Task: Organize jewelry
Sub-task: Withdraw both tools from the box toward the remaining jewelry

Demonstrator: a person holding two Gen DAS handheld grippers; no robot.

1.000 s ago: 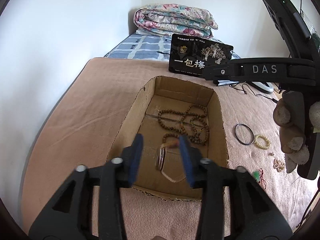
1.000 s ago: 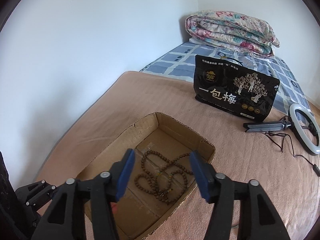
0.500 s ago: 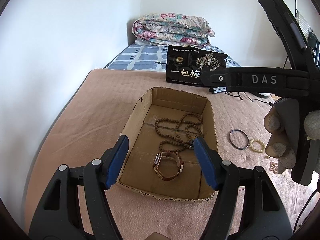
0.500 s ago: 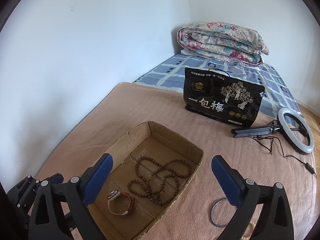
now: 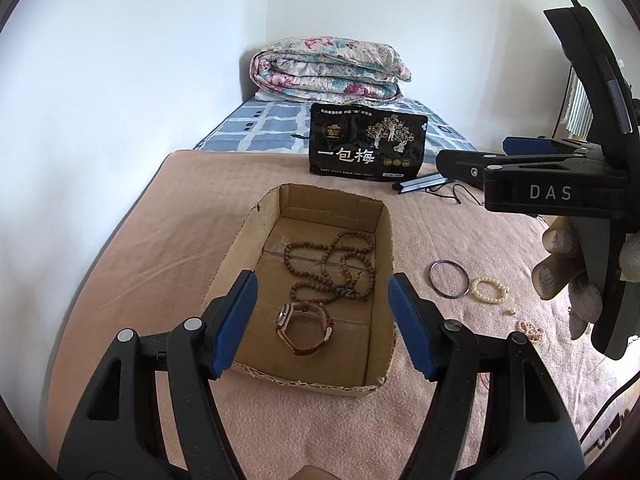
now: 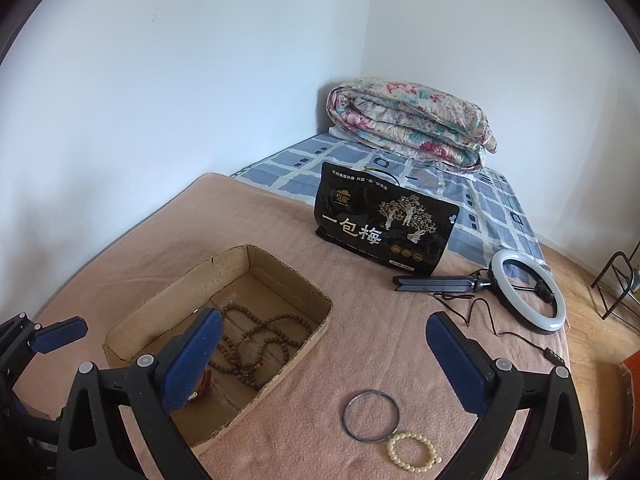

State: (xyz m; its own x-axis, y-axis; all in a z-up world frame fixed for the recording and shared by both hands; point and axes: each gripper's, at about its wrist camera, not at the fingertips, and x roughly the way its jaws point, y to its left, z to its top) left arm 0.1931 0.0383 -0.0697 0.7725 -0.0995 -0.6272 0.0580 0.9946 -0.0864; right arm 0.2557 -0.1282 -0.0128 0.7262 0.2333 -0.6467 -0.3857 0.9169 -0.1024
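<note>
A shallow cardboard box (image 5: 385, 216) (image 6: 316, 328) sits on the pink blanket. Inside lie a long brown bead necklace (image 5: 334, 264) (image 6: 256, 340) and a brown-strapped watch (image 5: 306, 328), partly hidden in the right wrist view behind a finger. My left gripper (image 5: 322, 320) is open and empty, above the box's near end. My right gripper (image 6: 320, 356) is open and empty, above the blanket right of the box. A dark metal bangle (image 5: 449, 285) (image 6: 371, 415) and a cream bead bracelet (image 5: 490, 290) (image 6: 414, 451) lie on the blanket right of the box. Small pink beads (image 5: 529, 329) lie nearer.
A black snack bag (image 5: 367, 144) (image 6: 386, 224) stands behind the box. A ring light with stand and cable (image 6: 528, 292) lies at right. A folded floral quilt (image 5: 326, 70) (image 6: 412, 118) sits on the blue checked sheet by the wall.
My left gripper opened wide, let go of the watch into the box and drew back. My right gripper opened wide and moved right, toward the bangle and bracelet.
</note>
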